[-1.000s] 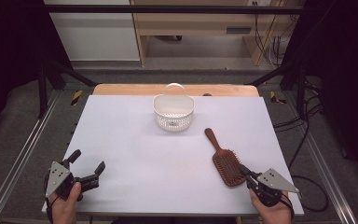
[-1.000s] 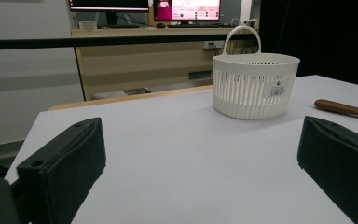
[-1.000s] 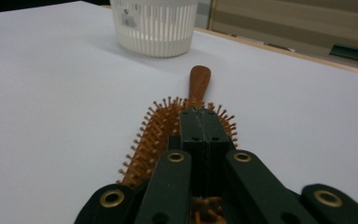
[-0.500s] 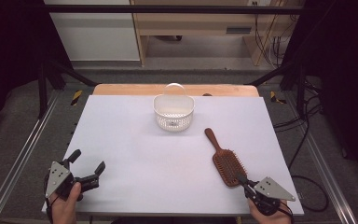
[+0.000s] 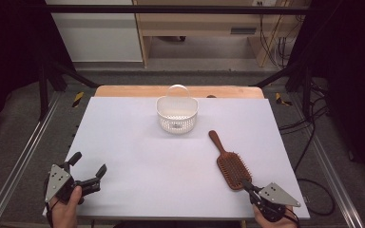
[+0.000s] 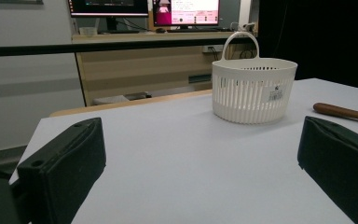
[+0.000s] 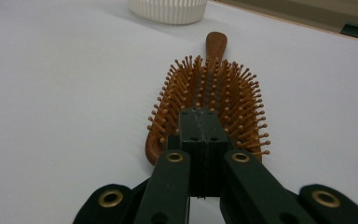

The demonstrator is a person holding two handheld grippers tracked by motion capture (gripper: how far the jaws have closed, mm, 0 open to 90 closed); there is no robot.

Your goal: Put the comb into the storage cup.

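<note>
In the high view, a wooden hairbrush (image 5: 229, 164) lies bristles up on the white table (image 5: 138, 147), right of centre, its handle slanting away toward a white slatted basket (image 5: 177, 114) that stands near the far edge; brush and basket are apart. The right gripper (image 5: 245, 185) sits at the near right corner, held by a hand at the bottom edge, its tips just at the near end of the brush head; whether they touch it cannot be told here. The left gripper (image 5: 86, 170) rests at the near left corner in the other hand, well apart from brush and basket, its 2 jaws spread wide with nothing between them.

In the left gripper view, the 2 black jaws stand far apart at the lower corners, bare table between them; the basket (image 6: 253, 88) stands upright beyond, its handle arching over the far side, a small label on its wall; the brush handle (image 6: 342, 112) shows at the right edge, lying flat, beside the basket but not touching it; monitors glow on a desk behind.

In the right gripper view, the right gripper (image 7: 200, 122) has its 2 jaws pressed together, pad to pad, gripping nothing; the tips hover over the near end of the hairbrush (image 7: 214, 91), above the bristles; the handle points away toward the basket (image 7: 168, 10) at the top edge.
</note>
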